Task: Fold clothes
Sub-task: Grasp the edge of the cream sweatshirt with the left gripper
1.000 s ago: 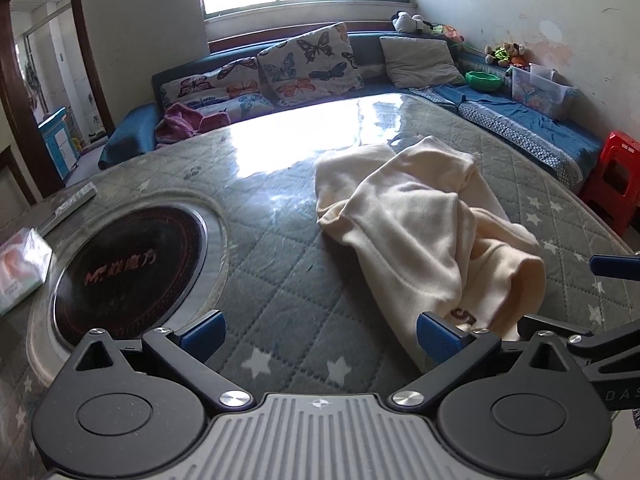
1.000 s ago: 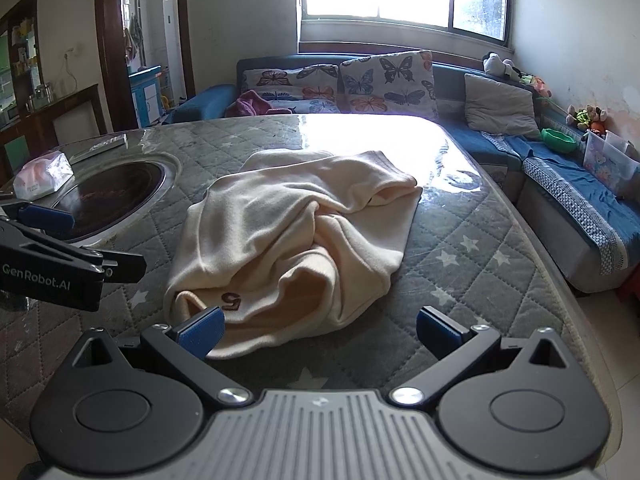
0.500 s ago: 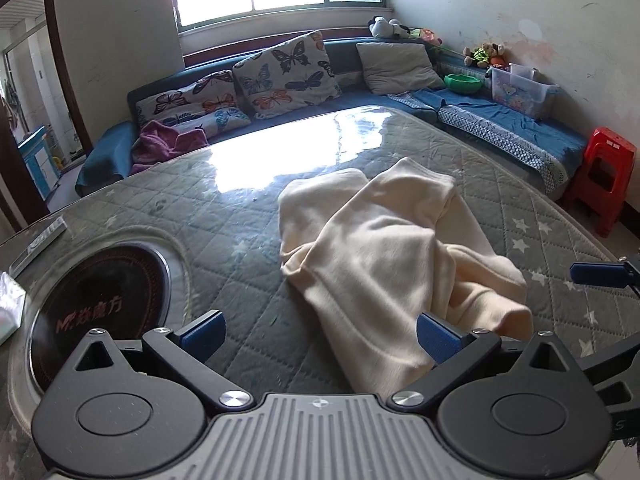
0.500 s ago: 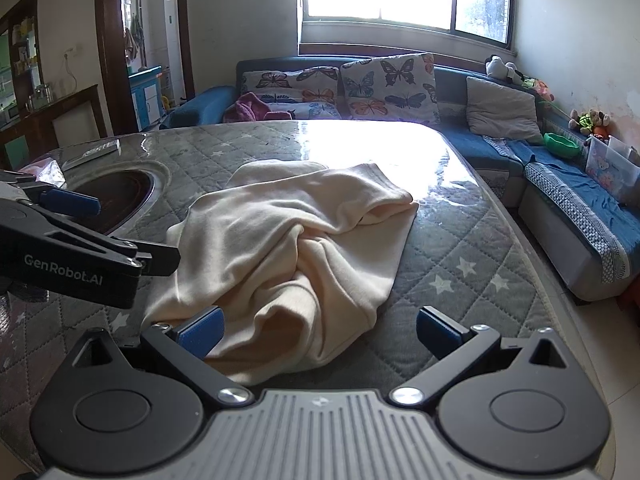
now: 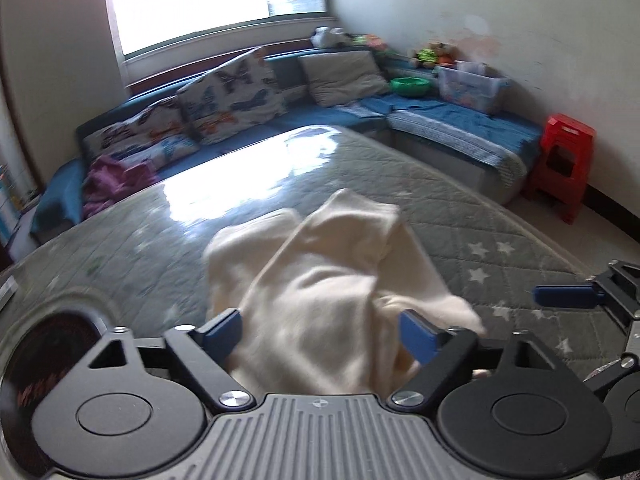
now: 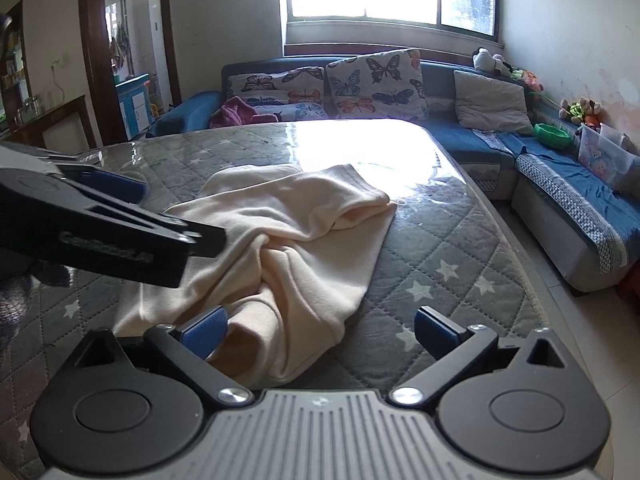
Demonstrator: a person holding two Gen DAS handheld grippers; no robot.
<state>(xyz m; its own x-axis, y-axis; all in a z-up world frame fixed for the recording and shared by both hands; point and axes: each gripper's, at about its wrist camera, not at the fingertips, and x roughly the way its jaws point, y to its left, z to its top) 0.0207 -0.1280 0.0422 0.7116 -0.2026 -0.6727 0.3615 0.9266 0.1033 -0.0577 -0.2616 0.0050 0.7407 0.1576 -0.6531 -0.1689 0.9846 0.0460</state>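
Observation:
A crumpled cream garment [image 5: 328,280] lies on the grey quilted, star-patterned table [image 5: 460,216]; it also shows in the right wrist view [image 6: 288,240]. My left gripper [image 5: 320,334] is open, and the garment's near edge lies between its blue-padded fingers. My right gripper [image 6: 320,332] is open at the garment's near right edge, its left pad [image 6: 204,328] close to the cloth. The left gripper's body [image 6: 100,228] crosses the left of the right wrist view. The right gripper's finger [image 5: 568,296] shows at the right of the left wrist view.
A round black hob [image 5: 48,356] is set in the table at the left. A blue corner sofa [image 6: 460,140] with butterfly cushions runs behind and to the right. A red stool [image 5: 564,160] stands by the wall. The table edge [image 6: 532,280] curves at the right.
My left gripper has moved right and forward, so the garment's edge now lies between its fingers. My right gripper has moved closer to the garment. Both stay open.

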